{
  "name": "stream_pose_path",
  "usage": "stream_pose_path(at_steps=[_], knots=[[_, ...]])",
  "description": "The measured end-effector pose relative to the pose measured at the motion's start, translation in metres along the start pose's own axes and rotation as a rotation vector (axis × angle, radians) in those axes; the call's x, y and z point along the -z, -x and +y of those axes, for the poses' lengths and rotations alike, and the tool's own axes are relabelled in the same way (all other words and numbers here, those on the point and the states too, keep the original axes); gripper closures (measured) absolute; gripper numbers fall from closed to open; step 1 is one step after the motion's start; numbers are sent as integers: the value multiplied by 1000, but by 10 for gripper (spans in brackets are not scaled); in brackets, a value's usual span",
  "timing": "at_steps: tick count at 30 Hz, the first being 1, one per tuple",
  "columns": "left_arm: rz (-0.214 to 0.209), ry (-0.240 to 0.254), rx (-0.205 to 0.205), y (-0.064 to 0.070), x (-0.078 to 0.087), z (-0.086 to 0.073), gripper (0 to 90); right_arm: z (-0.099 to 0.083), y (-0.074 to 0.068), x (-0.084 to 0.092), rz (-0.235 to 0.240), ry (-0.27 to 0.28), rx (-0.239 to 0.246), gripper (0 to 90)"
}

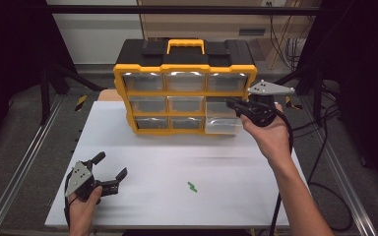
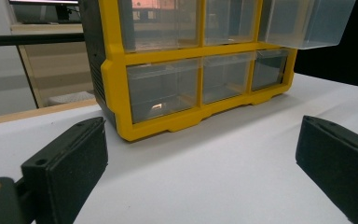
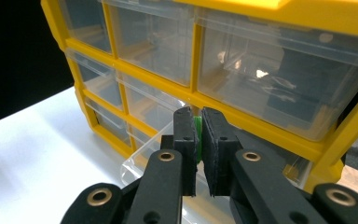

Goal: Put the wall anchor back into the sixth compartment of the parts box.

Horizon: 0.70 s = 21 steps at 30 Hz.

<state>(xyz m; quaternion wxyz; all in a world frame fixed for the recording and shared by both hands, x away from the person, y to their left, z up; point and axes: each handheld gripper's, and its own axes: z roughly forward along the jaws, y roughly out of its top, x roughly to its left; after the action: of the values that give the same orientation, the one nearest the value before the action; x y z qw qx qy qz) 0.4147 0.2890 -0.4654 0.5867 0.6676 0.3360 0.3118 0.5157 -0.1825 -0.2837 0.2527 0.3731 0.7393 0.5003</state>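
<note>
Small flat green piece showing edge-on | right gripper pinching it over the pulled-out clear drawer | left gripper resting spread wide, holding nothing

The organiser has a glossy yellow plastic frame and a matt black plastic top, and its drawers are clear, shiny plastic that catches the light. The table looks smooth, matt and white. Each hand-held gripper, the left and the right, has matt black, finely grained jaws with brass-coloured metal rivets. The small green piece looks like smooth plastic.
</note>
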Motion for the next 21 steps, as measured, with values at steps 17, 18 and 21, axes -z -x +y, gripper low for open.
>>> stream_pose_path(at_steps=[17,18,21], knots=[[-1,1,2,0,0,0,18,-5,2,-14,-8,-47,-1,846],[-1,1,2,0,0,0,18,-5,3,-15,-8,-50,-3,845],[-2,1,1,0,-1,0,18,-7,5,-17,-10,-60,-9,845]])
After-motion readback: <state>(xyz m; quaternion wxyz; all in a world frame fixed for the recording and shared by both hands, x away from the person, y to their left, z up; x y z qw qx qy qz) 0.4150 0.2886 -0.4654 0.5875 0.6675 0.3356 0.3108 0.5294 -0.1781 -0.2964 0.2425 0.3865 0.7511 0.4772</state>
